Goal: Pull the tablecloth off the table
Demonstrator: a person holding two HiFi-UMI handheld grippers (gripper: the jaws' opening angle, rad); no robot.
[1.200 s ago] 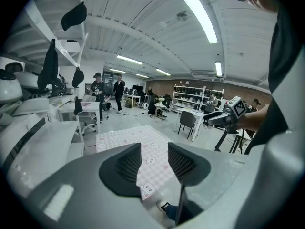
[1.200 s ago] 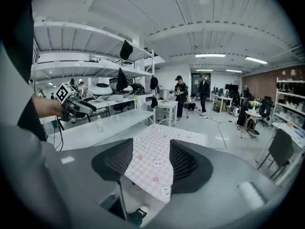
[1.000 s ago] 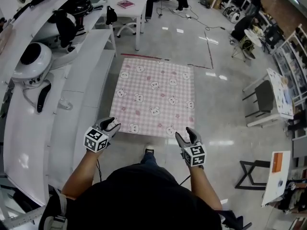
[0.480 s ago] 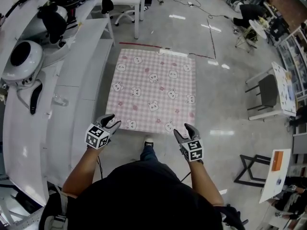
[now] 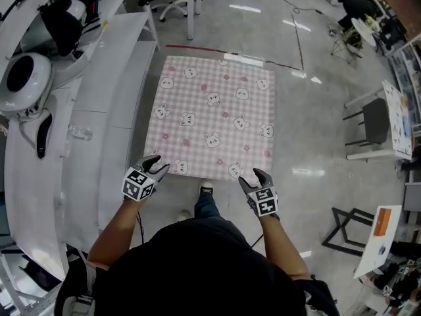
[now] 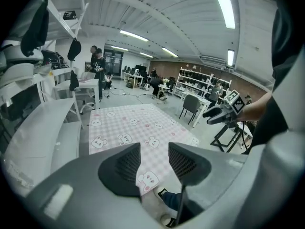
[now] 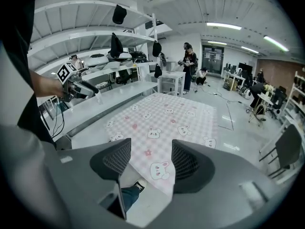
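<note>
From the head view, the pink checked tablecloth (image 5: 214, 114) with its little animal prints lies spread flat, covering the whole tabletop beneath it. A long white bench (image 5: 99, 110) runs along its left side. The left gripper (image 5: 154, 166) sits just off the cloth's near left corner and the right gripper (image 5: 255, 178) just off the near right corner. Between them, the person's shoe (image 5: 206, 189) shows on the floor.

In the left gripper view, the left gripper (image 6: 155, 151) has its jaws spread apart and holds nothing. The tablecloth (image 6: 138, 128) lies beyond them, its near corner showing through the gap (not pinched). The right gripper (image 6: 217, 114) shows at the right, above the floor.

In the right gripper view, the right gripper (image 7: 151, 149) is likewise released, and its jaws have just been opening a little further. The near edge of the tablecloth (image 7: 167, 118) shows in the gap beyond the pads, untouched. The left gripper (image 7: 83, 87) shows at the left.
</note>
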